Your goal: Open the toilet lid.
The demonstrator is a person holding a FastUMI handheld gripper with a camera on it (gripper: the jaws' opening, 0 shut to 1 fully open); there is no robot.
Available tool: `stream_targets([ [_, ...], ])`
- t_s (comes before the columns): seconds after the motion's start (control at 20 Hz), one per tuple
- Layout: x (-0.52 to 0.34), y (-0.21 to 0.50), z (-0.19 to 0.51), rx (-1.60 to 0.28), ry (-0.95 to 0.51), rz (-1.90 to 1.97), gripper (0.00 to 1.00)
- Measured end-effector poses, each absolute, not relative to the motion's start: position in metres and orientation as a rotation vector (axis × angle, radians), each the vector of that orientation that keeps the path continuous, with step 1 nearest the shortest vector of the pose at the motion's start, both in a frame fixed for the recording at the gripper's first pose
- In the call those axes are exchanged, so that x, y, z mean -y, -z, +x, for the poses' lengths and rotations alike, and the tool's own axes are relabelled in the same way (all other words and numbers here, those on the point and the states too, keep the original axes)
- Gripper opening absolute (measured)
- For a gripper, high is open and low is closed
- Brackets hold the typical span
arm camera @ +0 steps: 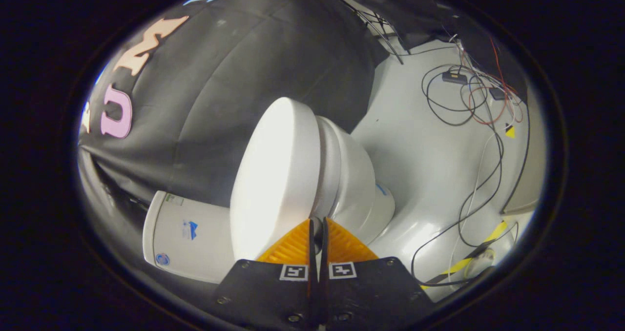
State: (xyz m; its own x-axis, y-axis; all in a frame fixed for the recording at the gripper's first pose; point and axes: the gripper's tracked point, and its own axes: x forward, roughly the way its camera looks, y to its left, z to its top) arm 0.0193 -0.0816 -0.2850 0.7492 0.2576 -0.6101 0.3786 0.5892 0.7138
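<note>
The view is rolled sideways. The white toilet lid (pixel 273 175) lies down against the seat and bowl (pixel 351 179), with the tank (pixel 190 238) behind it. My gripper (pixel 318 222) is shut, its two fingers pressed together with only a thin slit between them. The fingertips sit at the lid's rim, right at the seam between lid and seat. Whether they touch the rim I cannot tell.
The booth's black cloth wall (pixel 234 67) hangs behind the toilet. Loose black, white and red cables (pixel 468 101) trail over the pale floor (pixel 420 150) beyond the bowl. Yellow-black tape (pixel 493 236) marks the floor near them.
</note>
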Motion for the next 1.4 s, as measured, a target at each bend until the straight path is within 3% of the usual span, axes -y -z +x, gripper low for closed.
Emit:
stream_targets([
  [1.4, 0.035, 0.151, 0.017, -0.573, -0.059, 0.850, 0.01],
])
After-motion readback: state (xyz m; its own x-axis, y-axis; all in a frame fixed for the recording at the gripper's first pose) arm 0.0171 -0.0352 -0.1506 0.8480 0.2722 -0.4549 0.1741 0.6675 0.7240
